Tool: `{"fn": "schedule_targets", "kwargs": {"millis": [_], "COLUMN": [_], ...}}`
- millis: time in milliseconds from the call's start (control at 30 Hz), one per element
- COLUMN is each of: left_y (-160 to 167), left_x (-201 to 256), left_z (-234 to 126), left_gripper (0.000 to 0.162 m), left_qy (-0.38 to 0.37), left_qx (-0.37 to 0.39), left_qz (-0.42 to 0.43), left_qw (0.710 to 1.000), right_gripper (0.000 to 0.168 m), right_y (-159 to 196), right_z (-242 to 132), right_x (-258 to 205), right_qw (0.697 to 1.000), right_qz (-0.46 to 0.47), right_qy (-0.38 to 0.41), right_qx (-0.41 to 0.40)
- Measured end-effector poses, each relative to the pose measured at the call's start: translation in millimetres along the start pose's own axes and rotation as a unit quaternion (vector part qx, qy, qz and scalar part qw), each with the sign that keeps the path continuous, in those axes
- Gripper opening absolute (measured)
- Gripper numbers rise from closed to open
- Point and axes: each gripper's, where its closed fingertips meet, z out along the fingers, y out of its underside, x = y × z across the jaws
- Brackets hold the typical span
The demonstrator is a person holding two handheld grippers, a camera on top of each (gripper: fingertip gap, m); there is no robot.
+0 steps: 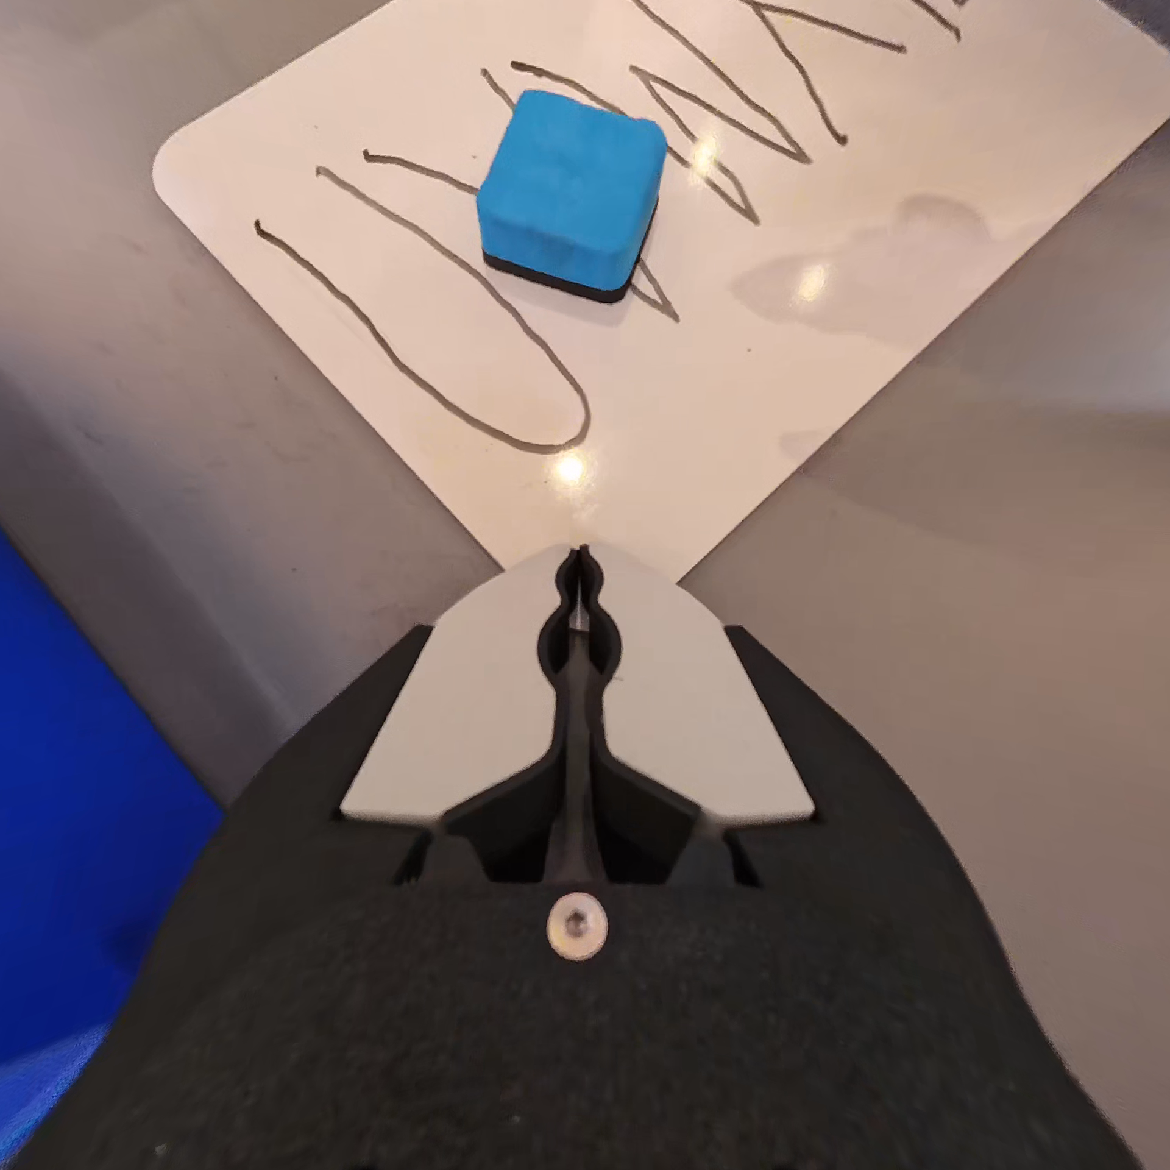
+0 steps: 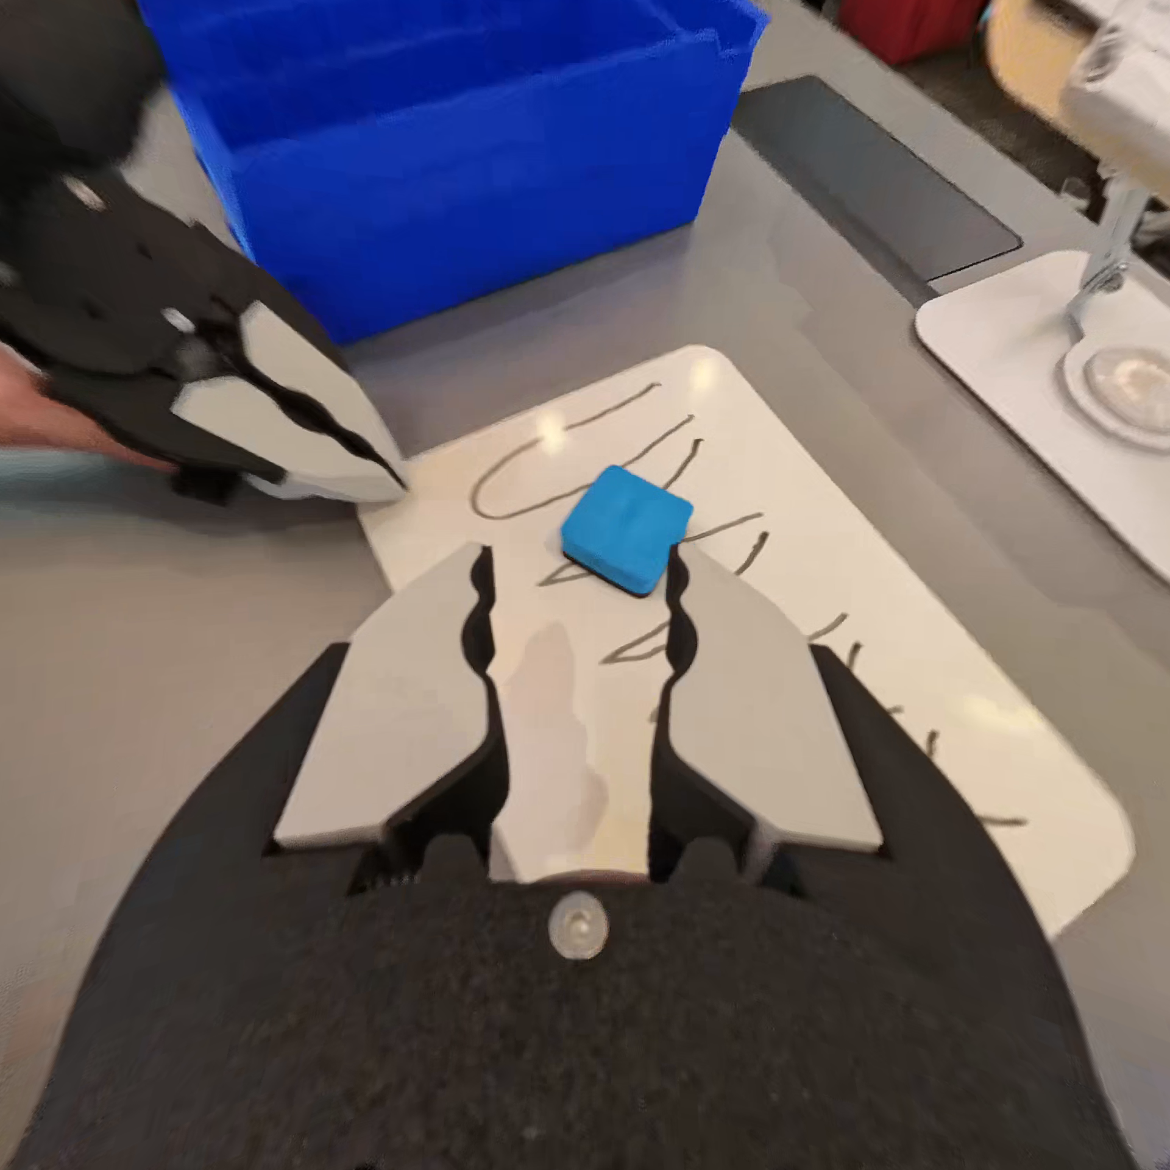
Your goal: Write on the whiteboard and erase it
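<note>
Just ahead of the right gripper, a blue eraser sits flat on the whiteboard, its dark felt face down on the scribbled marker lines. It lies a little beyond the tips and toward the right-hand finger, almost level with it. My guess is the writing is done and the eraser was put on the strokes so it could be picked up and rubbed across them.

Those right fingers stand wide apart with nothing between them but bare board, a gap that looks about enough to take the block. I read it as lining up for a grasp.

Off to their left, the left gripper has its fingers pressed together, tips meeting, with nothing visibly held. From its own view the tips sit over the near corner of the board; whether they touch it I cannot tell. It may be there to pin the sheet against sliding. Beyond it on the grey table stands a blue bin.
</note>
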Motion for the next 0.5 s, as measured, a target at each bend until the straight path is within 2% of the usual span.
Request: {"fn": "schedule_targets", "kwargs": {"millis": [167, 267, 400, 500], "left_y": [1.2, 0.9, 0.1, 0.1], "left_x": [-2.7, -2.8, -2.6, -2.6], "left_z": [-0.8, -0.5, 0.1, 0.0], "left_gripper": [0.000, 0.000, 0.000, 0.000], "left_qy": [-0.015, -0.024, -0.017, -0.014], "left_qx": [0.000, 0.002, 0.006, 0.008], "left_qz": [0.010, 0.014, 0.000, -0.005], "left_qw": [1.000, 1.000, 1.000, 1.000], "right_gripper": [0.057, 0.056, 0.055, 0.050], "right_y": [27.8, 26.4, 29.2, 29.1], "right_z": [46.8, 62.6, 75.7, 83.0], "right_x": [12.0, 21.1, 28.5, 26.1], "right_qw": [0.981, 0.967, 0.962, 0.965], "right_qz": [-0.118, -0.159, -0.118, -0.091], "right_qy": [-0.027, -0.022, -0.051, -0.074], "right_qx": [-0.154, -0.196, -0.241, -0.236]}}
